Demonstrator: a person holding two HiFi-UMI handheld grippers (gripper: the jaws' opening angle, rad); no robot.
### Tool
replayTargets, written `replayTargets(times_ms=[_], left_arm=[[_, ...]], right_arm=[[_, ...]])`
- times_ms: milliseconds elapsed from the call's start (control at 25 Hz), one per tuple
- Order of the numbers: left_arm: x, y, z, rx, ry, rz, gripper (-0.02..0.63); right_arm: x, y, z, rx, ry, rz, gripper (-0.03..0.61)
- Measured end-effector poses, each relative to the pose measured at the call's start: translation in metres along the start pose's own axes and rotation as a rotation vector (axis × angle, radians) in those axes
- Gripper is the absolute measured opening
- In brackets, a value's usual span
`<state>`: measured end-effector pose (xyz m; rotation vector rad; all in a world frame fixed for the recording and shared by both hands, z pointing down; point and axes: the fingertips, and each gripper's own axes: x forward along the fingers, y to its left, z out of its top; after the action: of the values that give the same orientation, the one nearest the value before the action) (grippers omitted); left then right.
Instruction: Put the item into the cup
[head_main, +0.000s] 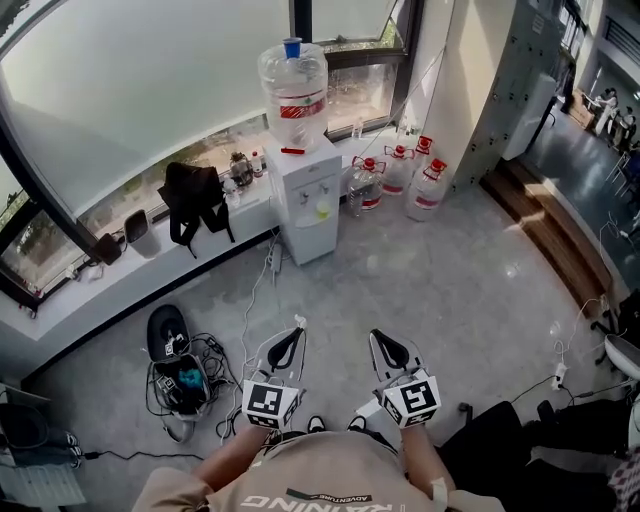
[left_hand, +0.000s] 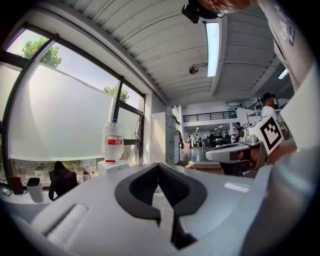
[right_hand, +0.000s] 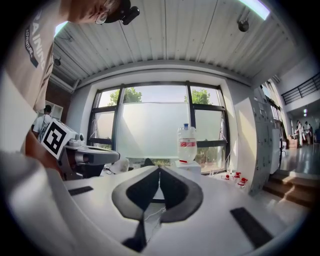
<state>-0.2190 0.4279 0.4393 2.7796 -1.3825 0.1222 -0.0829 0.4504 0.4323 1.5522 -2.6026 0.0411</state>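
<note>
I see beige T-shirt (head_main: 310, 470), pale lettering across chest. Left gripper (head_main: 297, 325) and right gripper (head_main: 377, 337): white shells, black ribbed pads (left_hand: 145, 187) lining jaws. Behind jaws, black-and-white left marker cube (head_main: 270, 404) and right marker cube (head_main: 412, 400).

White water dispenser (head_main: 305, 200); its clear bottle (head_main: 292, 85) has a red label and blue cap. Grey speckled floor (head_main: 450, 290). Black bag (head_main: 195, 200). Left claw (head_main: 299, 322) and right claw (head_main: 375, 335): white, black pads (left_hand: 145, 186), black-and-white square markers.

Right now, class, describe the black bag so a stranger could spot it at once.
Find the long window ledge. Left of the white water dispenser sits the black bag. Unlike the small items beside it, its straps dangle over the edge.
</note>
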Motion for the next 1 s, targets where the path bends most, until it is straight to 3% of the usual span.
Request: replayTargets(times_ms=[240, 480, 680, 1000], left_arm=[[0.022, 0.014, -0.01, 0.003, 0.01, -0.03, 0.009], [0.06, 0.028, -0.009, 0.007, 0.012, -0.018, 0.009], [0.116, 0.035, -0.01, 0.008, 0.025, 0.02, 0.009], [0.218, 0.036, 0.017, 0.021, 0.005, 0.069, 0.009]], right_arm=[[0.025, -0.009, -0.011, -0.042, 0.014, -0.03, 0.012], [0.057, -0.037, -0.01, -0.079, 0.018, -0.006, 0.012], [0.092, -0.087, -0.01, -0.076, -0.005, 0.027, 0.012], [0.142, -0.184, -0.001, -0.061, -0.019, 0.079, 0.012]])
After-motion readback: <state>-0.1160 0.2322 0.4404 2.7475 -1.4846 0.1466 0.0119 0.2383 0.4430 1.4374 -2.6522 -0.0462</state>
